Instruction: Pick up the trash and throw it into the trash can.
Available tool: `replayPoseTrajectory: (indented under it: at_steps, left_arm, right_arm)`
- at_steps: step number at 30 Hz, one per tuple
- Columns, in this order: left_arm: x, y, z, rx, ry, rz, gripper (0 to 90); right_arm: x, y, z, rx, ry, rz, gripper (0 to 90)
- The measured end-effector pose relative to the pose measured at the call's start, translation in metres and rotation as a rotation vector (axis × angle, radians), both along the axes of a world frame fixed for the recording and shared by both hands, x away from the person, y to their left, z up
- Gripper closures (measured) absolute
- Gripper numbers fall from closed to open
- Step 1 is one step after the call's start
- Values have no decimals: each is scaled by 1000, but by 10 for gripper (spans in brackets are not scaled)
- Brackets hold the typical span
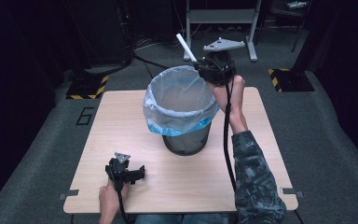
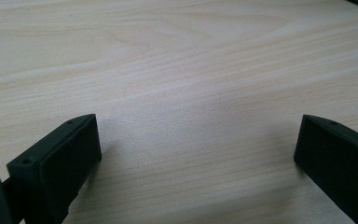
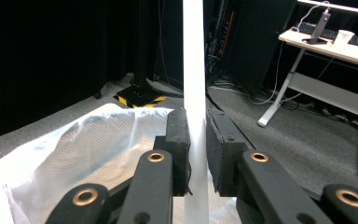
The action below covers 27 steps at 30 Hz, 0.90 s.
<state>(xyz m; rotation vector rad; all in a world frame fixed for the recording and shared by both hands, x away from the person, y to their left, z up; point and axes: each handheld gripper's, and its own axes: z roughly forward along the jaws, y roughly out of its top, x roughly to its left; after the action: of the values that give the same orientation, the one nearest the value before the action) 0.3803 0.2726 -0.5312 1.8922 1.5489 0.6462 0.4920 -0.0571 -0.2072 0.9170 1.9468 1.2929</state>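
Pale wood grain lies bare between the jaws of your left gripper (image 1: 129,176), which rests low on the worktop (image 1: 121,121) at the near left with its jaws spread wide and nothing in them. To its right stands the mesh bin (image 1: 186,140), lined with a thin blue-tinted bag (image 1: 168,107) folded over the rim. Further right, your right gripper (image 3: 196,140) is clamped on a slim white stick (image 3: 193,70), held above the bin's far rim; in the high view the stick (image 1: 185,45) slants up and left out of the jaws. It looks light, smooth and fairly stiff, probably plastic or rolled paper, so it may slide or pivot in a narrow pinch. You hold it partway along its length, which seems sensible; gripping nearer the middle would likely curb any swing.
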Motion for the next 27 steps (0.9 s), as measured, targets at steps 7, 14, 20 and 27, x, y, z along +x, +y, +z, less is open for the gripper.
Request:
replayPoseTrajectory:
  at_steps: [7, 14, 20, 27]
  left_arm:
    - [0, 0, 0, 1, 0, -3, 2]
    - [0, 0, 0, 1, -1, -1, 2]
    - [0, 0, 0, 1, -1, 0, 2]
    - [0, 0, 0, 3, 2, -2, 2]
  right_arm:
    - [7, 14, 1, 1, -4, 24, 794]
    - [15, 24, -4, 6, 5, 51, 793]
    - [19, 27, -8, 25, 3, 67, 785]
    - [21, 27, -13, 51, 38, 84, 562]
